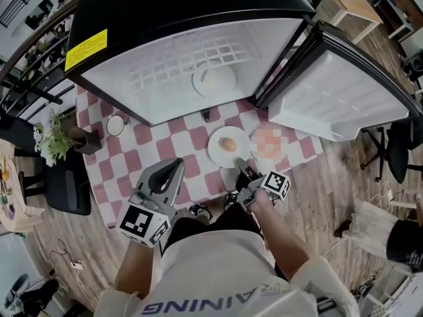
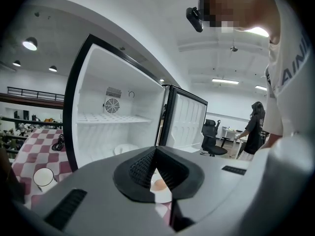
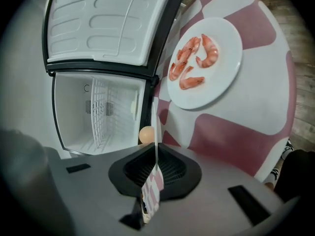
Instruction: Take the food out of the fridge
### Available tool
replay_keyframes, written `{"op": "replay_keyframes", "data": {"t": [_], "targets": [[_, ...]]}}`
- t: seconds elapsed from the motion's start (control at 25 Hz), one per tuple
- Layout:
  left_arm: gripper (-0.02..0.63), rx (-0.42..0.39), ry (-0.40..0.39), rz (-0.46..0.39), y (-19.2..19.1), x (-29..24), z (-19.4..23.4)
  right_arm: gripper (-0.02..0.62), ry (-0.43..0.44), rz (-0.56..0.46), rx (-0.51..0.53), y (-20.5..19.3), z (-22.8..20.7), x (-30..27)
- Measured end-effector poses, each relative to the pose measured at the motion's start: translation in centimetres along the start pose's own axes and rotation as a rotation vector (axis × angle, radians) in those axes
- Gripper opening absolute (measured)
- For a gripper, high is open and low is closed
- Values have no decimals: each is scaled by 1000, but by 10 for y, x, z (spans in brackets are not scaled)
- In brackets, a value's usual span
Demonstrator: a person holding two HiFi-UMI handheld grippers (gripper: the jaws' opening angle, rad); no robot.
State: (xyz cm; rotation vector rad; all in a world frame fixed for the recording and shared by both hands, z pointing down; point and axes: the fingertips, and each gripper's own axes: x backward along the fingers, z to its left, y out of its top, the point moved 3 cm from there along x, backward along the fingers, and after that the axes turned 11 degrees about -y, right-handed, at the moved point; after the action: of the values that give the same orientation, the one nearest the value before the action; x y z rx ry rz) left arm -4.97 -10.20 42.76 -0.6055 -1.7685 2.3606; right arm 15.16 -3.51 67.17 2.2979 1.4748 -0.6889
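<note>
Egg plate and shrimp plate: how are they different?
The egg plate holds one egg; the shrimp plate holds several pink shrimp. The right gripper pinches the egg plate's rim; the shrimp plate lies untouched. Both are round, white, on the checked table.

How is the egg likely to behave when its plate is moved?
The egg lies loose on a shallow plate, so it will probably roll if tilted. The right gripper grips it at one side only, so it may tilt.

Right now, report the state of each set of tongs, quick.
Left tongs: closed, holding nothing.
Right tongs: closed on the rim of the egg plate.
</note>
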Motion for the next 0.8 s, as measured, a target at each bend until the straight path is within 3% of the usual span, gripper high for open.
{"op": "replay_keyframes", "data": {"t": [0.44,0.6,0.8], "targets": [[5,4,-8,22,-4,-11,-9,32,-52,-5,-69,1,-15,-5],[5,7,-9,23,-5,-12,-10,39,-78,4,19,-3,-11,-6],[5,12,-5,22,-7,-12,-11,153,-75,49,156,-9,-1,-5]]}}
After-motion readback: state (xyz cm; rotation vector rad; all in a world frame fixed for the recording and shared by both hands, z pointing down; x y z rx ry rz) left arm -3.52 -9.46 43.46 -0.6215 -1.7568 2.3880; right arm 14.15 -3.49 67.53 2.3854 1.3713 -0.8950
